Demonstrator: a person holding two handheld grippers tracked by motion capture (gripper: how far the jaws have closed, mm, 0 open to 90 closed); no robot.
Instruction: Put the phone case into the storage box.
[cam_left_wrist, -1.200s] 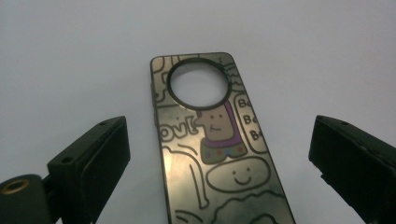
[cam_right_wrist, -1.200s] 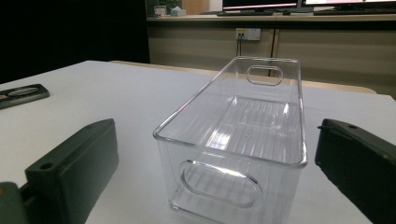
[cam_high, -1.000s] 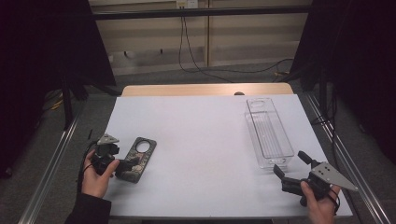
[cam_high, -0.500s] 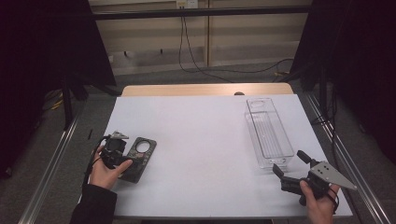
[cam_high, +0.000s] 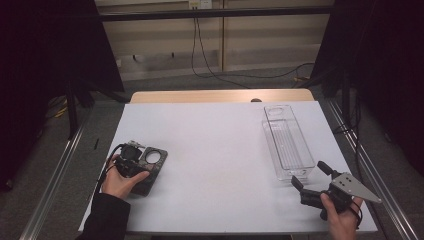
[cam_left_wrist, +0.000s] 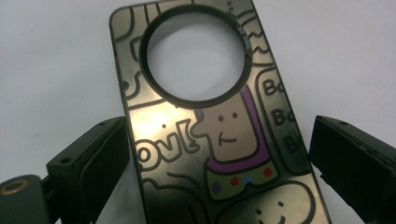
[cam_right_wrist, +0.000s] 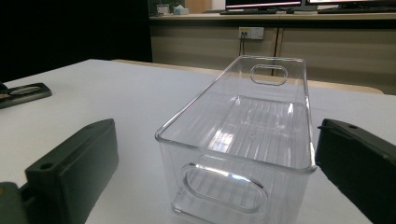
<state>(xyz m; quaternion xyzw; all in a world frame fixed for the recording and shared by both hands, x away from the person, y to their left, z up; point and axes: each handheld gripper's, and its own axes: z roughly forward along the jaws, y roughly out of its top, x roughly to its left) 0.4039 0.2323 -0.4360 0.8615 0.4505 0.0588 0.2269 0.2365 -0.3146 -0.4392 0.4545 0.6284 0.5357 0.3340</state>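
Left gripper sits right over the phone case at the table's near-left — jaws spread wide, one each side of the case's long edges, not touching yet. Case lies flat, printed back up, long axis running away along the gripper's line, camera hole at the far end. Right gripper also spread, pointed at the near end of the clear bin far right — well apart from the case. Left is the nearer tool.
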